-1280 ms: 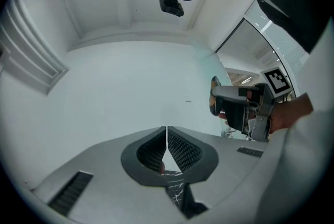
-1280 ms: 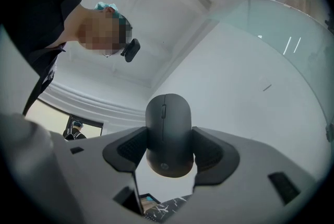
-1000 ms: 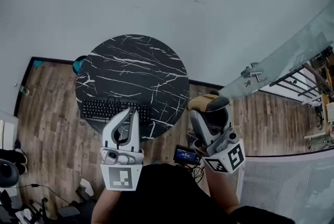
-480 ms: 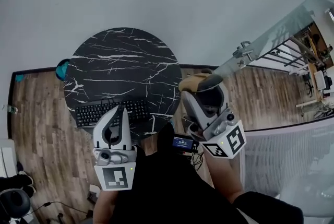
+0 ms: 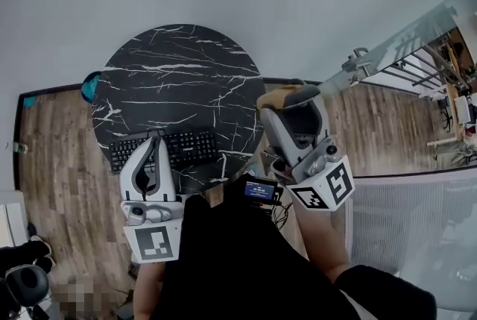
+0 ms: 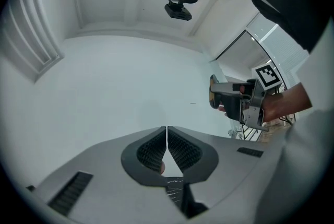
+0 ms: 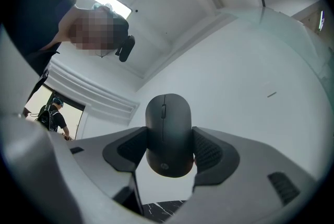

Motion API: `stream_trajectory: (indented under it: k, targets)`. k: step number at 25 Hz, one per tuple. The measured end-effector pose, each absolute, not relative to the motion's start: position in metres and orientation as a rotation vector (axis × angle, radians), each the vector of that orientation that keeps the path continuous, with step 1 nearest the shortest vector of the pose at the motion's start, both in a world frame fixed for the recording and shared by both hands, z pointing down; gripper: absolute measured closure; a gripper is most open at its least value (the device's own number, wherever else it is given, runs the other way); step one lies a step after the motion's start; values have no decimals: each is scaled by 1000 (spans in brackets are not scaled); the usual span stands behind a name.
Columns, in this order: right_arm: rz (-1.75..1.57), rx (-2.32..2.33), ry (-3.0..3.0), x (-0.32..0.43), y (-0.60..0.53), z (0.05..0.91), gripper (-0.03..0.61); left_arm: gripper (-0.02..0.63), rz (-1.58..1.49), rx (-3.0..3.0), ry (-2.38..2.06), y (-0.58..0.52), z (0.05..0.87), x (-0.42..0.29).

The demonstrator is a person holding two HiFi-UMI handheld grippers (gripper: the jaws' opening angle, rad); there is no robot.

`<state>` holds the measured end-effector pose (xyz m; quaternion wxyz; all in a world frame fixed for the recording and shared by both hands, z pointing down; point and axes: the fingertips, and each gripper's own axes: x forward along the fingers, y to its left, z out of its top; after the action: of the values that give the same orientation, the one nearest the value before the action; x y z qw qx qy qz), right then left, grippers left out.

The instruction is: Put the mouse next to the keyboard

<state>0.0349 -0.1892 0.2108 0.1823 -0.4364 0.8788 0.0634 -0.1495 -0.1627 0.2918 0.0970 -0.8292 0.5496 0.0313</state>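
Note:
A black keyboard (image 5: 168,149) lies on the near part of the round black marble table (image 5: 179,65). My right gripper (image 5: 292,96) is raised just off the table's right edge, shut on a black mouse (image 7: 168,134) that sits upright between its pads, wheel end up. In the left gripper view this same right gripper (image 6: 235,100) shows against the white wall. My left gripper (image 5: 157,143) hovers over the keyboard's middle, and its jaws (image 6: 166,137) are closed together with nothing in them.
Wooden floor (image 5: 59,162) surrounds the table. A teal object (image 5: 89,86) sits by the table's left edge. A glass railing (image 5: 402,50) runs along the right. A small lit screen (image 5: 259,190) hangs at the person's chest. Another person (image 7: 55,117) stands in a far doorway.
The head camera has shifted. My left gripper has drifted slightly left over the keyboard. The right gripper stays beside the table's right edge, still holding the mouse.

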Motion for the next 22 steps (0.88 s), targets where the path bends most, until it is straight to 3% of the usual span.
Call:
stream_trajectory:
  k: [16,22]
  targets:
    - [333,-1500,2473,24,-215,257,295,594,61,-2408,1609,-220,299,-108]
    - [225,-1642,2471,32,-242,303,295,594,59,-2393,1672,-241,320,-109]
